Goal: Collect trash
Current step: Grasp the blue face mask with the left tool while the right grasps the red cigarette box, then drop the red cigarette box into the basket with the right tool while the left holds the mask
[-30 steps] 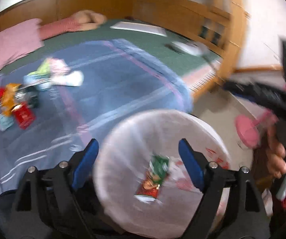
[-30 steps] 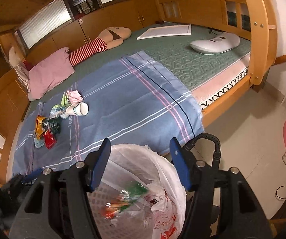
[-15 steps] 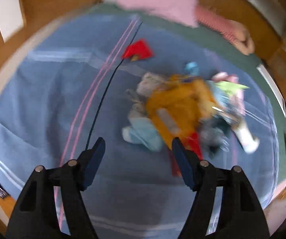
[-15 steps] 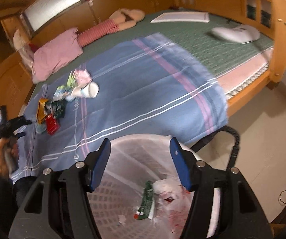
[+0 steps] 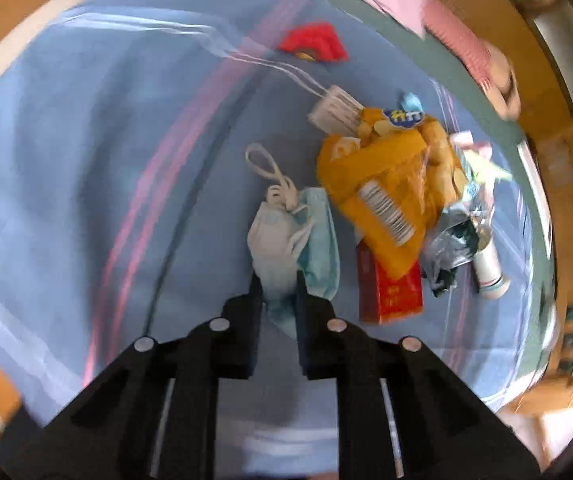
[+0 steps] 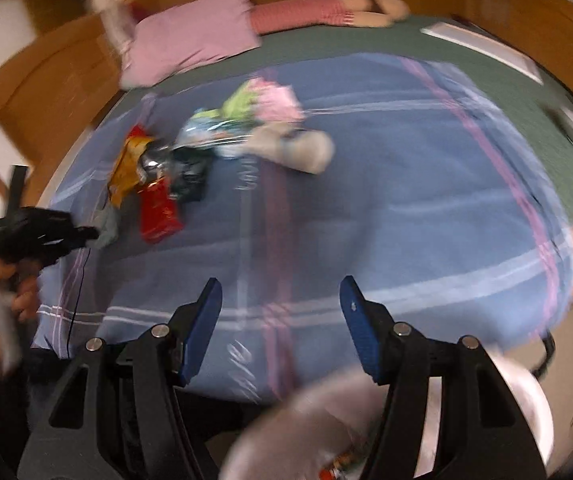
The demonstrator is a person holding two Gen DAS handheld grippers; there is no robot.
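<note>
In the left wrist view my left gripper (image 5: 279, 280) is shut on a crumpled white and light-blue face mask (image 5: 286, 232) lying on the blue blanket (image 5: 86, 160). Beside it lie a yellow snack bag (image 5: 386, 176), a red box (image 5: 394, 292), a silver wrapper (image 5: 450, 236) and a white cup (image 5: 488, 266). A red wrapper (image 5: 314, 44) lies farther off. In the right wrist view my right gripper (image 6: 280, 312) is open and empty above the blanket's near edge. The lined trash bin (image 6: 366, 432) sits below it. The left gripper (image 6: 38, 236) shows at the left by the trash pile (image 6: 158, 184).
A pink pillow (image 6: 194, 44) and a striped doll (image 6: 326, 8) lie at the head of the bed. The green mattress (image 6: 486, 76) holds a white board (image 6: 482, 48). A wooden bed frame (image 6: 38, 80) surrounds the bed.
My left gripper has moved in on the pile and closed on the face mask. My right gripper has swung from over the bin toward the bed.
</note>
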